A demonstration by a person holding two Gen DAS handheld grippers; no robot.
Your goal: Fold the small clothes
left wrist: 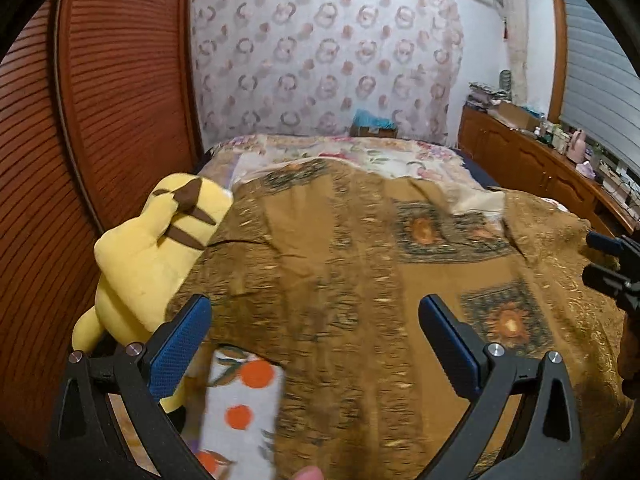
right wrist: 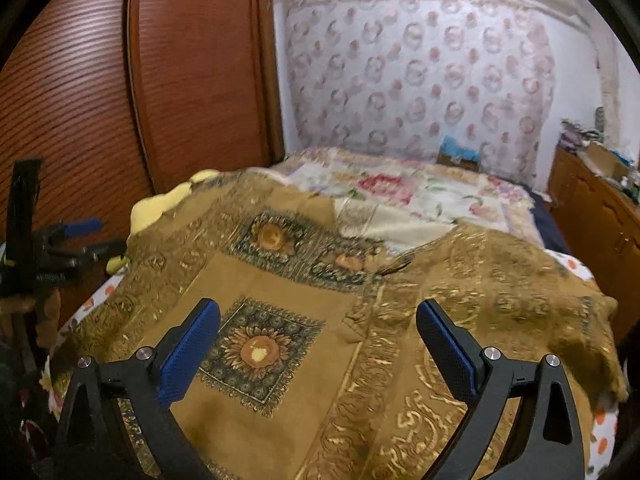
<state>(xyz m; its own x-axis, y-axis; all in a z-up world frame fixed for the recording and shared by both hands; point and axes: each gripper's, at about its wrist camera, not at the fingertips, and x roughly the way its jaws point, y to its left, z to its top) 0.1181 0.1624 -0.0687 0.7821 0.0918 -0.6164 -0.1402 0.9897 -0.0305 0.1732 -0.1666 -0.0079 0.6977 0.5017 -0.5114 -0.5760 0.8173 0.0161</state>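
Note:
A brown and gold cloth with sunflower squares (left wrist: 360, 264) lies spread over the bed; it also fills the right wrist view (right wrist: 304, 304). My left gripper (left wrist: 316, 312) is open and empty above the cloth's near left part. My right gripper (right wrist: 318, 316) is open and empty above a sunflower square (right wrist: 256, 350). The right gripper also shows at the right edge of the left wrist view (left wrist: 612, 264). The left gripper shows at the left edge of the right wrist view (right wrist: 68, 240).
A yellow plush toy (left wrist: 156, 248) sits at the bed's left edge by the wooden wardrobe (left wrist: 100, 120). A white sheet with orange fruit print (left wrist: 240, 412) shows under the cloth. A floral blanket (right wrist: 400, 196) lies further back. A wooden cabinet (left wrist: 540, 164) stands right.

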